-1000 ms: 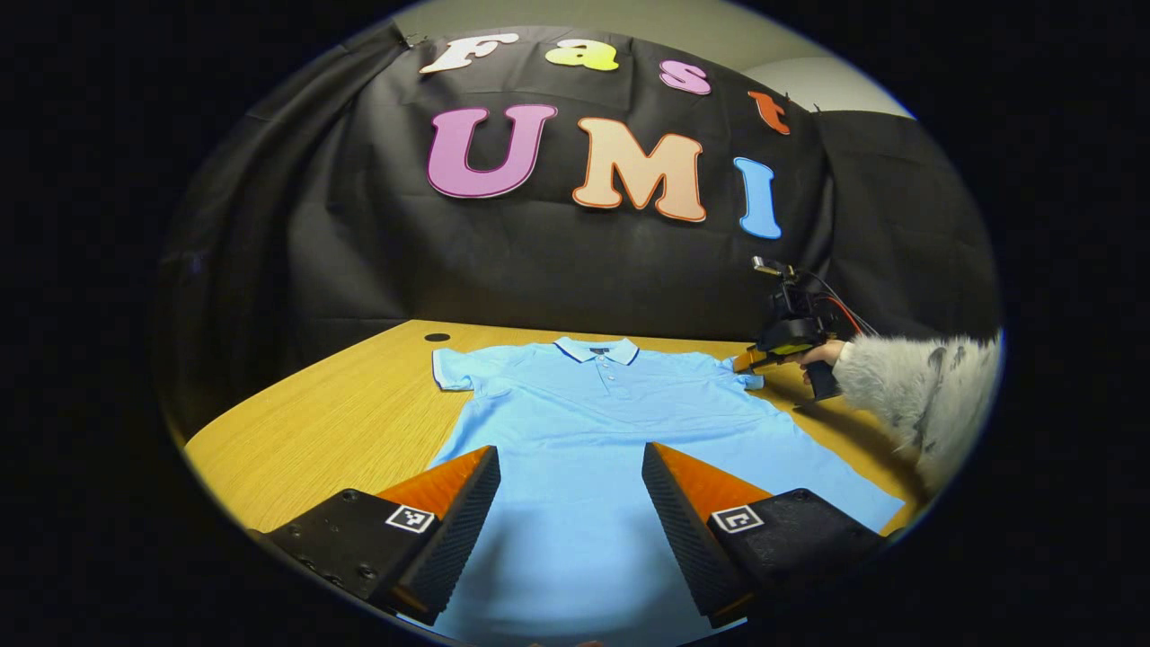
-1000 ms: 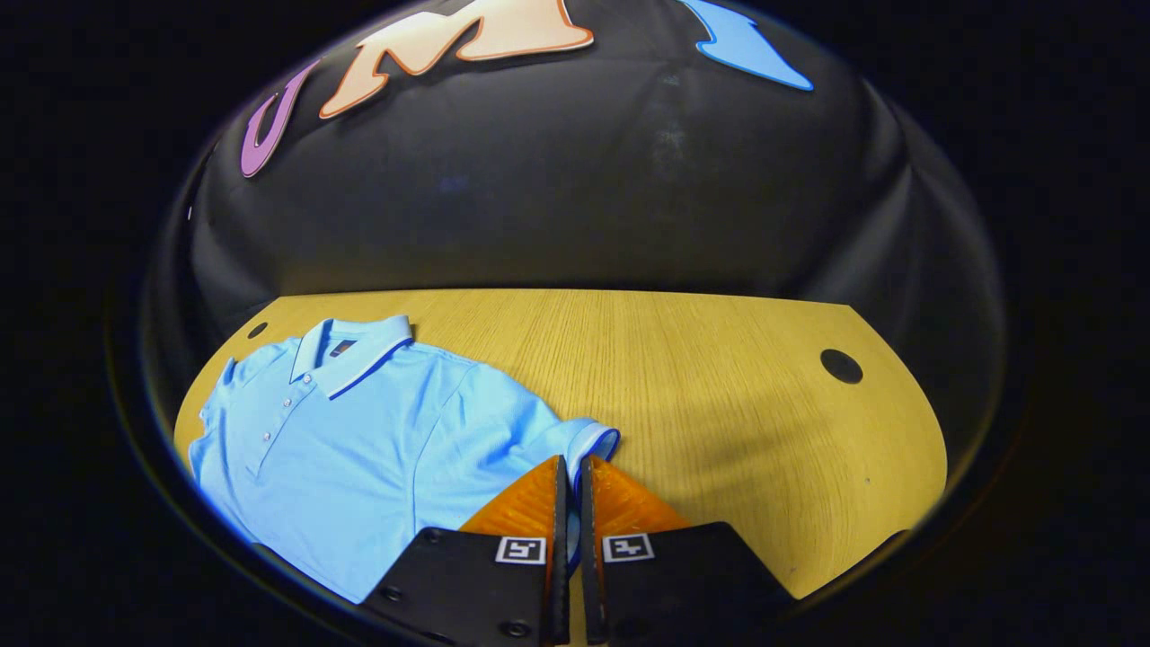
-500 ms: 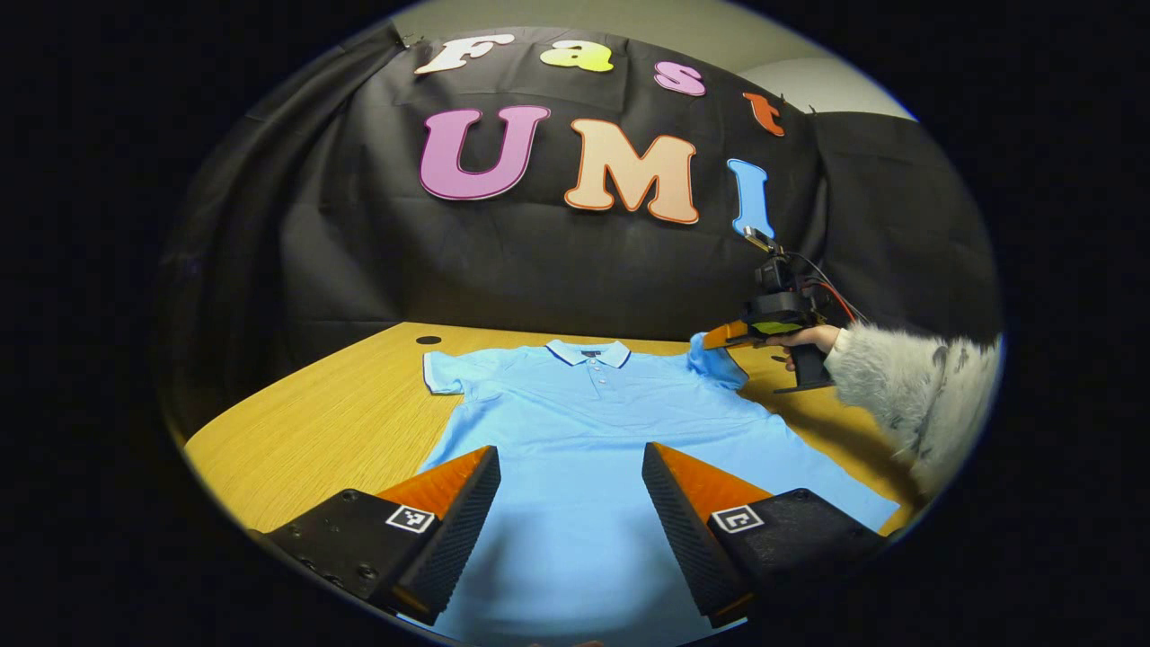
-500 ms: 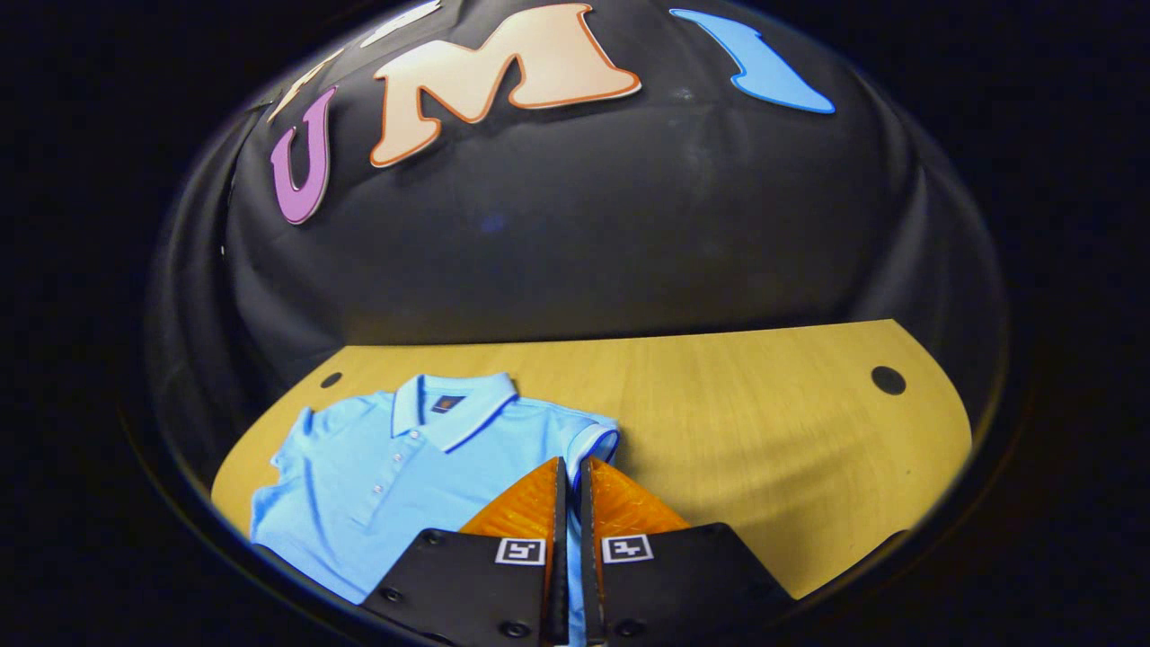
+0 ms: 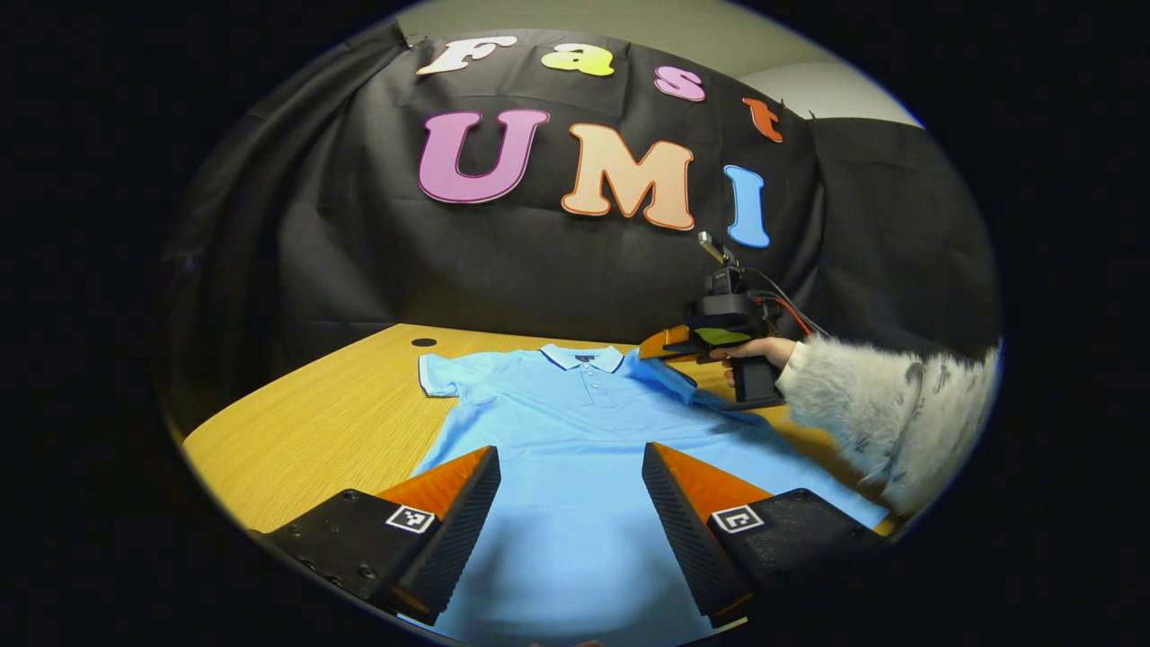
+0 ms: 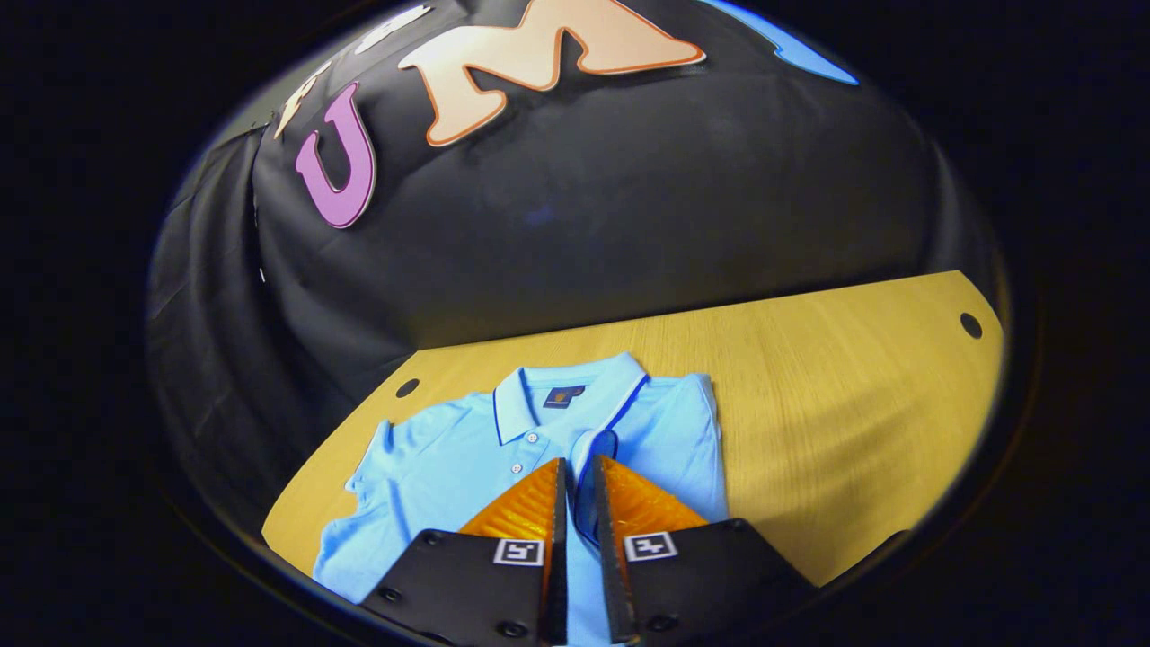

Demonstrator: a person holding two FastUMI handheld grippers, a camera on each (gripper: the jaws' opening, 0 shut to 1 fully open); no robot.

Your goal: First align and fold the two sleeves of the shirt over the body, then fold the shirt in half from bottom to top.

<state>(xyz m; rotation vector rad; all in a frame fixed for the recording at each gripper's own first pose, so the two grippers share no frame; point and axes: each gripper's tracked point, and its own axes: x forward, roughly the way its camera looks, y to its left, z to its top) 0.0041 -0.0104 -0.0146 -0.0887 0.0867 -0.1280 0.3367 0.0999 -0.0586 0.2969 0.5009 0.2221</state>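
Shirt (image 5: pixel 575 431) flat on table (image 5: pixel 314 431), collar far end, long axis running away from left gripper (image 5: pixel 570 503). Right sleeve (image 6: pixel 588 449) pinched in right gripper (image 6: pixel 575 490), lifted over chest, just right of placket. Left gripper's jaws apart above hem; left sleeve (image 5: pixel 440 373) unfolded, nearer it.
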